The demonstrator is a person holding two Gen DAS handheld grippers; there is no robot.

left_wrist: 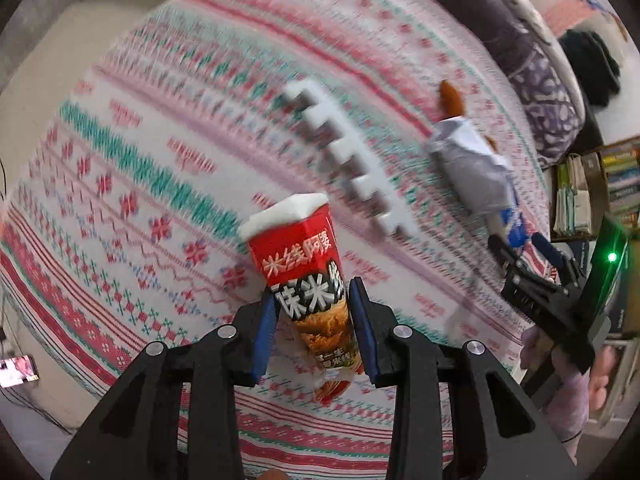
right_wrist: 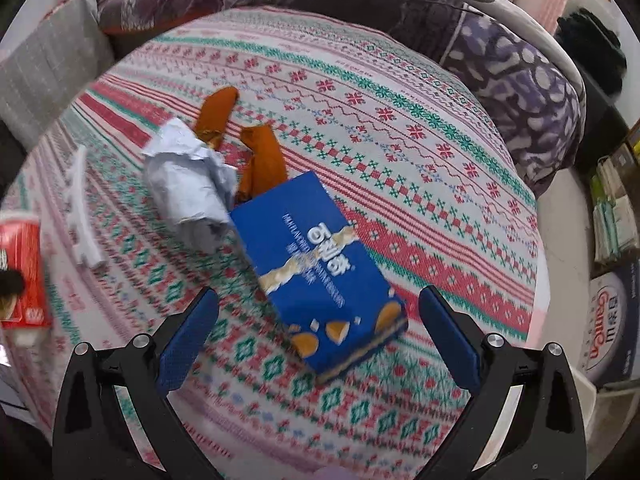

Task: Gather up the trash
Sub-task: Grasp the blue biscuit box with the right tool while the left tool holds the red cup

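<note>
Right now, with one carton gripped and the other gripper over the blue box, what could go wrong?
The left gripper pinches the red carton low on its body, so the long free end could swing or slip out. The right gripper stands open astride the blue box, which lies skewed between the pads; closing could twist it away. The crumpled paper touches the box's far end and may get dragged across the patterned bedspread.

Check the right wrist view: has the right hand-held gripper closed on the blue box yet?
No: the right hand-held gripper stands wide open, both pads clear of the blue box lying between them.
</note>
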